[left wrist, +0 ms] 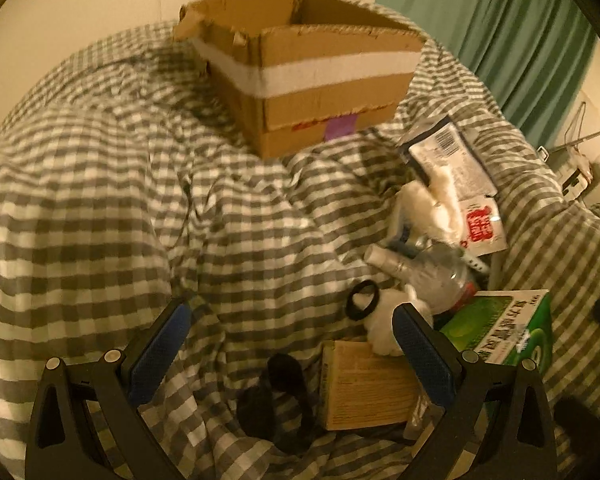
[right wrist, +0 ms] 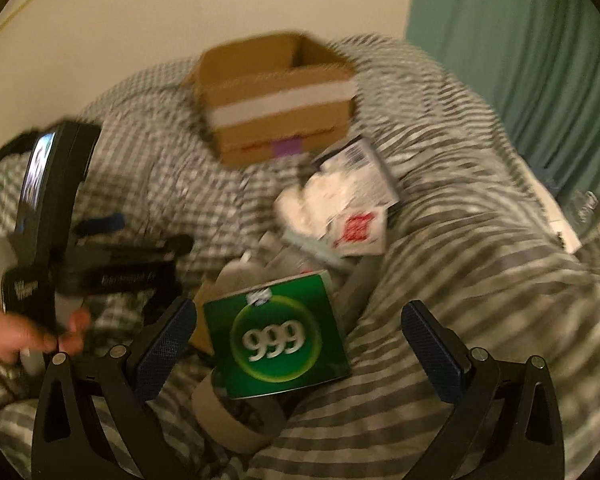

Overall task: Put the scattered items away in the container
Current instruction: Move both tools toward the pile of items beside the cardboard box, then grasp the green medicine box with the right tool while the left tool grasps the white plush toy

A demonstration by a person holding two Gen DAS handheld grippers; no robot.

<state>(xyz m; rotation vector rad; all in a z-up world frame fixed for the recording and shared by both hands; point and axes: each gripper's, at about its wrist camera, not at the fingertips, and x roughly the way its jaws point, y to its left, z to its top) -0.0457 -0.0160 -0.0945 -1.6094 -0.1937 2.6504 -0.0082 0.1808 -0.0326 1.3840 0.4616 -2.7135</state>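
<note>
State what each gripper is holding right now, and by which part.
Nothing is held. The left gripper has its jaws open above the bedding, and the right gripper has its jaws open, the green box lying loose between them.

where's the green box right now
The green box lies on the checked bedding at the near end of the clutter pile, between the open right gripper's fingers in the right wrist view; the cardboard box sits beyond.

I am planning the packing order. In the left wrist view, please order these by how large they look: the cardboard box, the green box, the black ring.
1. cardboard box, largest although farthest away.
2. green box, near the camera, partly cut off.
3. black ring, clearly smallest.
</note>
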